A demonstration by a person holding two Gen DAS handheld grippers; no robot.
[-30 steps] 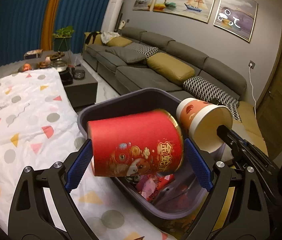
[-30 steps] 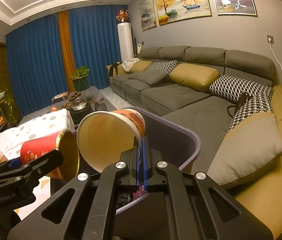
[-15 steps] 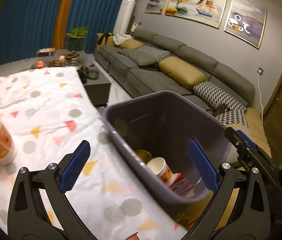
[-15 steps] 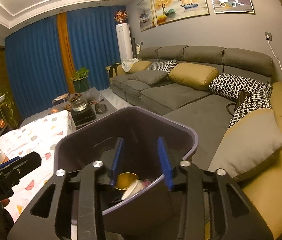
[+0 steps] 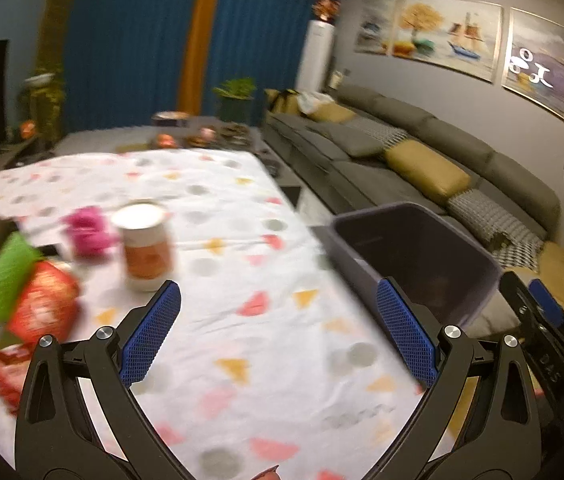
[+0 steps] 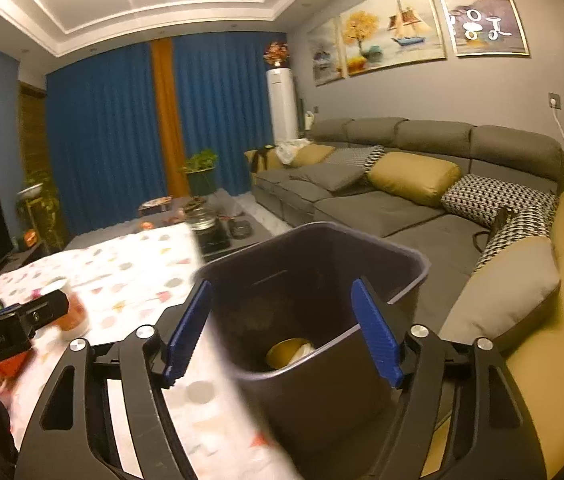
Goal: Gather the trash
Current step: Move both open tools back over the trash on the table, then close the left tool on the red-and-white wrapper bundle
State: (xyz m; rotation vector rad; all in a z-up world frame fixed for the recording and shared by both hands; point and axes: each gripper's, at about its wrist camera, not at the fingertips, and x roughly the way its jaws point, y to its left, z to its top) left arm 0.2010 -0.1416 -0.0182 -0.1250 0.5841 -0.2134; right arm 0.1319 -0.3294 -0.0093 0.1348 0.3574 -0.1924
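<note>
Trash is divided between the table and the dark bin set against the table's right edge. Inside the bin a gold-rimmed can and a pale cup are seen. Toward the table's left edge a red packet, a green wrapper, an upright paper cup and a pink scrap are gathered. The left gripper is spread wide over the cloth, empty. The right gripper has just been opening above the bin, with nothing between its jaws.

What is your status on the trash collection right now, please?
Left gripper open, empty. Right gripper just opening, empty, over dark bin. Paper cup and red packet on table. Nothing in the way.
</note>
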